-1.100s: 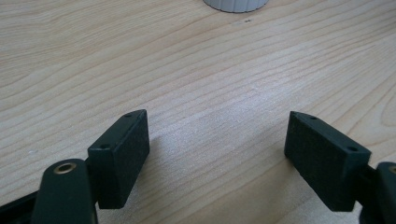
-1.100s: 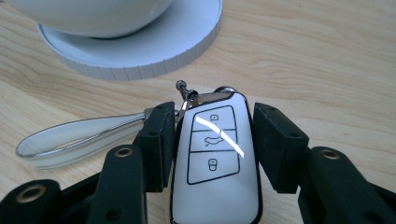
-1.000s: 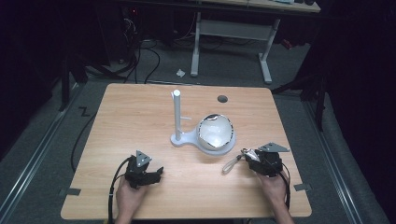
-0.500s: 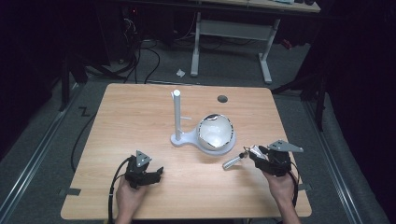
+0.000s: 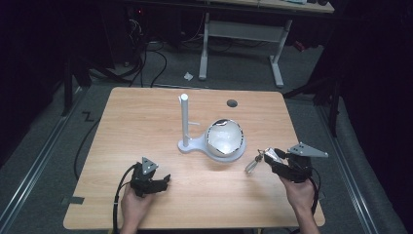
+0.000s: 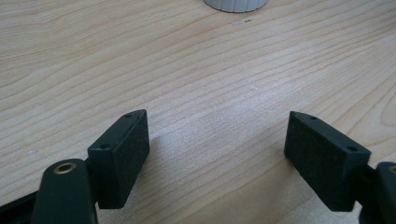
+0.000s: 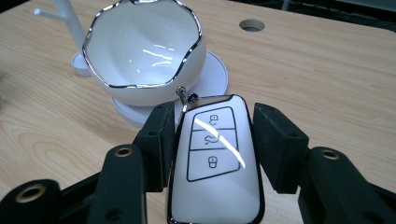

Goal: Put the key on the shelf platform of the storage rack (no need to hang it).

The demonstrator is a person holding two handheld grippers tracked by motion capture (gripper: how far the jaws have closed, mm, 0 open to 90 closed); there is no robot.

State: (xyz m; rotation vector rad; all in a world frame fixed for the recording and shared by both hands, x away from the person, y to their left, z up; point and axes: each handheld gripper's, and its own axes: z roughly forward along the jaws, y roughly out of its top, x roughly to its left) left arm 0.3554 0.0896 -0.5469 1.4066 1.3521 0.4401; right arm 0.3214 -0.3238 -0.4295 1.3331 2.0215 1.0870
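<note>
— One wooden table [image 5: 146, 122], light grain, rounded corners, round cable hole [image 5: 232, 103] near the far edge. Dark all around: grey floor, loose cables and a second desk's white legs [image 5: 276, 58] beyond.

— And on the top?

— Near the middle, a white stand [image 5: 185, 124] with an upright post on a round foot, and touching that foot a white bowl [image 5: 224, 137] with a wavy silver rim, tilted on a round white base.

— Whereabouts of the key fob?

— Clamped in the right gripper [image 5: 265, 157], off the table's right front part, clear of the wood. Close up: glossy white key fob [image 7: 212, 163] with chrome edge and three button icons, pinched by its long sides between both black pads, small ring end pointing toward the bowl. Near the bowl, not touching.

— Left gripper?

— Low over the near left of the table [image 5: 163, 179], jaws spread wide, nothing between the pads [image 6: 122, 156], just bare wood; ribbed white foot at the top of that view.

— Space to move?

— Plenty of bare wood in front and at left. Right edge close beside the right hand [image 5: 299, 195]; front edge just under both wrists.
</note>
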